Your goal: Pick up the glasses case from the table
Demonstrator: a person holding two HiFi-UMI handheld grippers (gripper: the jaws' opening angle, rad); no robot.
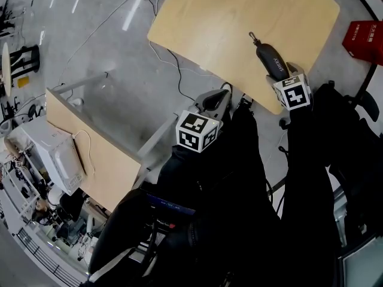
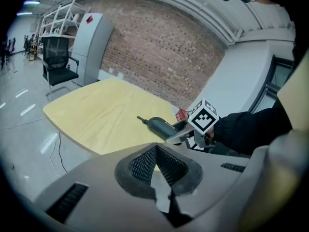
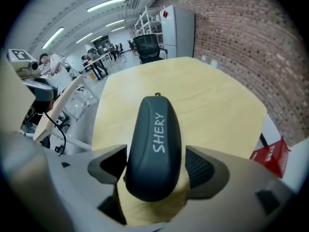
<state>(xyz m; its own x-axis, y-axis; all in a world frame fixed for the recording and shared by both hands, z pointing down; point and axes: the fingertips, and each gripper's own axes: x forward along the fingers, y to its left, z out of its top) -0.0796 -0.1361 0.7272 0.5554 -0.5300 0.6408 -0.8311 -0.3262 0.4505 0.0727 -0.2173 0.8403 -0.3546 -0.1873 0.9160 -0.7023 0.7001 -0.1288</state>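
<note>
A dark grey glasses case [image 1: 270, 57] with "SHERY" printed on it lies near the right front edge of the light wooden table [image 1: 239, 23]. A small pull sticks out of its far end. My right gripper [image 1: 283, 75] points steeply down over the case's near end. In the right gripper view the case [image 3: 154, 144] lies on the table between the wide jaws of that gripper [image 3: 154, 166], and a sliver of gap shows at the right pad [image 3: 203, 168]. My left gripper [image 1: 214, 99] hovers off the table's front edge. Its pads [image 2: 145, 166] meet at the tips with nothing between them.
A red box [image 1: 365, 37] stands on the floor beyond the table's right side. A second desk [image 1: 90, 160] with a white appliance [image 1: 63, 157] is at the left. Cables [image 1: 173, 64] trail over the floor between the two. A black office chair [image 2: 58, 64] stands beyond the table.
</note>
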